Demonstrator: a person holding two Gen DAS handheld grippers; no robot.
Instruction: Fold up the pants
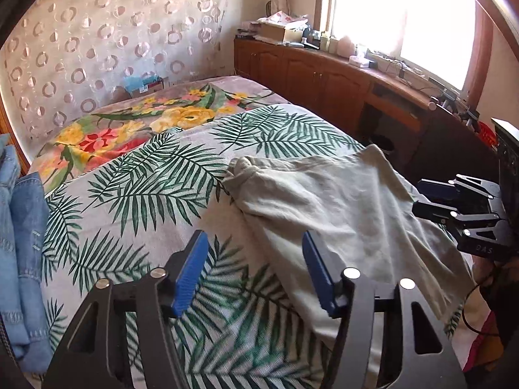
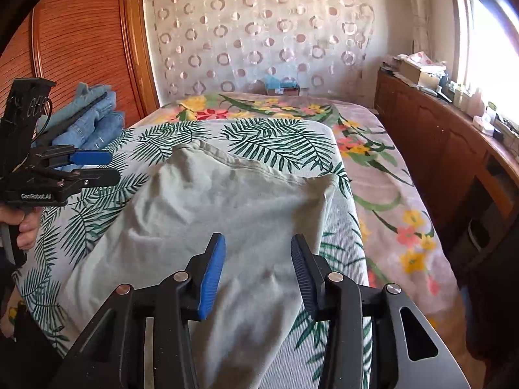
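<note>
Pale grey-green pants (image 1: 340,214) lie spread on the palm-leaf sheet (image 1: 146,194), waistband toward the far end; they also show in the right wrist view (image 2: 211,207). My left gripper (image 1: 254,246) is open and empty above the sheet at the pants' left edge; it appears in the right wrist view (image 2: 107,167) at the left. My right gripper (image 2: 258,249) is open and empty above the pants' near part; it shows in the left wrist view (image 1: 421,197) at the pants' right edge.
Folded blue jeans (image 2: 94,120) are stacked at the bed's left side beside a wooden wardrobe (image 2: 74,48). A floral blanket (image 1: 136,126) covers the far bed. A cluttered wooden cabinet (image 1: 324,74) runs along the right under the window.
</note>
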